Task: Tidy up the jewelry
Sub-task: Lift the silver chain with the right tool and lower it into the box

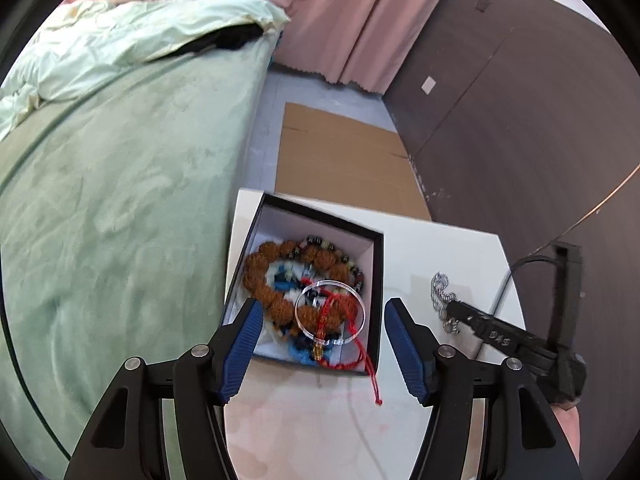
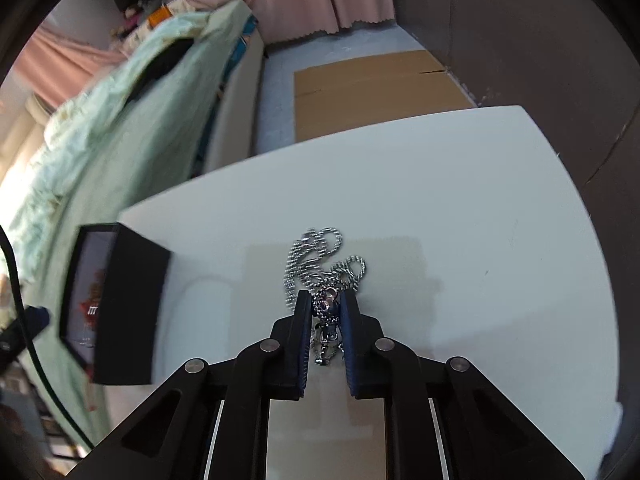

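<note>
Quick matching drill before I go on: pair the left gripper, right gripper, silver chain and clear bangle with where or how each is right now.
1. left gripper
2. right gripper
3. silver chain
4. clear bangle

A. inside the black box
B. open, empty
C. on the white table
D. closed on the chain

Pairs: 1-B, 2-D, 3-C, 4-A

Both grippers are built from matte black linkage arms joined by round silver pivot screws. On the left gripper and the right gripper, the jaws are lined with ribbed dark-blue pads. Raised lettering is moulded into the right gripper's black body, and a black cable is attached.
</note>
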Available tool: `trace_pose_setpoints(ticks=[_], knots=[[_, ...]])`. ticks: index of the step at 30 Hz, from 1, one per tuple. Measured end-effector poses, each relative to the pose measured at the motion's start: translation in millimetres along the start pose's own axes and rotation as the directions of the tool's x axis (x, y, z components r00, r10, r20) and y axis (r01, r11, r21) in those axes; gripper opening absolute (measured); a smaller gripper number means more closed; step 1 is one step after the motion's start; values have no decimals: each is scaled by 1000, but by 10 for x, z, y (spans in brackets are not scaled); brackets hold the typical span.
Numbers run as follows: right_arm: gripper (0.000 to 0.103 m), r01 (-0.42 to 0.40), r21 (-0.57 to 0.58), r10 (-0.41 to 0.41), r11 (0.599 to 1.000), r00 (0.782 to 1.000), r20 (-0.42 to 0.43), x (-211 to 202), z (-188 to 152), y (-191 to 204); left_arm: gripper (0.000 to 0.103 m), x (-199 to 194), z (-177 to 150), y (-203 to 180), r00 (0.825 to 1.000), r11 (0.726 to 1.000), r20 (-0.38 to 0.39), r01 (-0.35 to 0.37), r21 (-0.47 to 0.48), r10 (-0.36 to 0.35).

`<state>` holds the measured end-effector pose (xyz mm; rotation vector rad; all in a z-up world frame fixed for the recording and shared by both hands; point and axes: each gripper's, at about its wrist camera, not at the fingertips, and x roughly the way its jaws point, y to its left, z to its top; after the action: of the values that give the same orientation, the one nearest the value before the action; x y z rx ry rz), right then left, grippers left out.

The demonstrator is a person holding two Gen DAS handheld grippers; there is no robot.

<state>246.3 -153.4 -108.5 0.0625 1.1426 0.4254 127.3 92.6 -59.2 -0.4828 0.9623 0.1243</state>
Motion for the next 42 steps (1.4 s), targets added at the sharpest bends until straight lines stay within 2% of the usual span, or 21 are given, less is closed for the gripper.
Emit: trace_pose_setpoints(ticks=[5, 13, 17, 20, 32, 37, 42], knots=[[15, -94, 26, 92, 995, 994, 54, -310, -93, 54, 64, -91, -50, -36, 1000, 1000, 18, 16, 6, -16], [16, -134, -27, 136, 991, 971, 195, -913, -185, 339, 64, -342, -104, 5, 997, 999, 65, 28, 32, -30], [15, -130, -49, 138, 990, 958, 250, -1205, -128, 442, 69, -495, -53, 141, 993, 998, 101, 67, -20, -65], [15, -111, -78, 130, 991, 946, 298, -1480, -20, 589, 72, -561, -32, 185, 990, 997, 126, 70, -26, -66], [15, -41, -180, 122, 983, 876, 467, -2574, 350, 1194, 72, -612, 2, 300, 986, 993, 134, 107, -51, -100], [15, -18, -212, 127, 977, 847, 517, -2964, 459, 1440, 72, -614, 14, 359, 985, 990, 131, 125, -71, -115], [15, -1, -248, 139, 969, 829, 542, -3173, 506, 1675, 72, -640, 29, 421, 983, 988, 138, 132, -85, -119]])
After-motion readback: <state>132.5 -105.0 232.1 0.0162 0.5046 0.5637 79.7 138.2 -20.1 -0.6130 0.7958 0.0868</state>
